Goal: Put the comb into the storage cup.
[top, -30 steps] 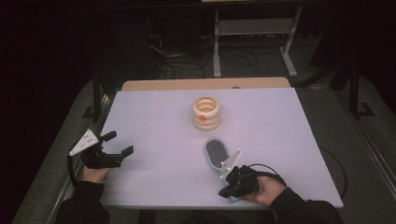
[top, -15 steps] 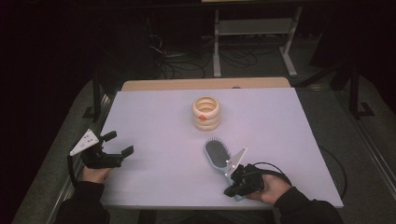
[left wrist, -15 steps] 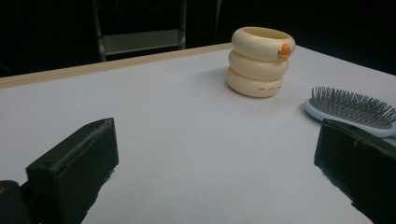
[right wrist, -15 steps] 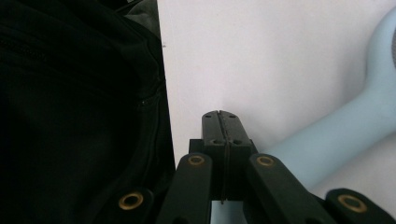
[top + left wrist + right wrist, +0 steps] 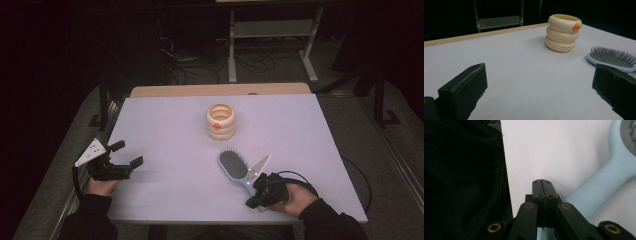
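My right tongs (image 5: 256,200) sit at the near edge of the white bench (image 5: 165,130), jaws pressed flat together with nothing between them; in the right gripper view the two black pads meet along one thin seam. The pale blue plastic hairbrush with grey bristles (image 5: 235,167) lies just beside them. Its long axis runs on a slant: the bristled head points away from me and toward the middle of the bench, and the handle (image 5: 596,190) comes back toward my right hand, passing close along the side of the closed jaws, possibly touching them, though I cannot tell. So the handle lies beside the tongs, not between them.

My left tongs (image 5: 122,161) rest well apart from it at the left edge, jaws standing wide and empty, looking across bare bench toward the cream stack of three rounded rings with an orange mark (image 5: 563,32) and the brush head beyond.

The right hand is plainly the nearer. I judge it would have to spread its jaws and shift sideways across the handle's axis before any grip.
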A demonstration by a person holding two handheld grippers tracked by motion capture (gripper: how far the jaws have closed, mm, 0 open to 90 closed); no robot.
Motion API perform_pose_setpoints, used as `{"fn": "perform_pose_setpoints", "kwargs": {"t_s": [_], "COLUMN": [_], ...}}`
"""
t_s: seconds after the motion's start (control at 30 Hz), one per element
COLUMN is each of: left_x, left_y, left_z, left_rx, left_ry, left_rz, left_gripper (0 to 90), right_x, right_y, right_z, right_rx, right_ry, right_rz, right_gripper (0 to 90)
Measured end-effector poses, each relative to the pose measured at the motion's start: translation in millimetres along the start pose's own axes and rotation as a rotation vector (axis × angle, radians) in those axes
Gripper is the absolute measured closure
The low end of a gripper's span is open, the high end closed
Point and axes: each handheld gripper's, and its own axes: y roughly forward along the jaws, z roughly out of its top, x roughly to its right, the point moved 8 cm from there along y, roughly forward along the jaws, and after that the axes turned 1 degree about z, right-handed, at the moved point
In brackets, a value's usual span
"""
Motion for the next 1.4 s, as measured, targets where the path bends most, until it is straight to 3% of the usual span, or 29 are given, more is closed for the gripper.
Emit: {"fn": "perform_pose_setpoints", "kwargs": {"t_s": [1.4], "left_x": [0.4], "left_y": [0.1], "left_z": [-0.1], "left_rx": [-0.001], "left_ry": [0.000], "left_rz": [-0.004], "left_gripper": [0.0], "right_x": [26.3], "right_y": [-16.5], "right_z": [-24.1], "right_rx": [0.007], "right_ry": [0.086], "right_rz": [-0.039], "right_gripper": [88.9]}}
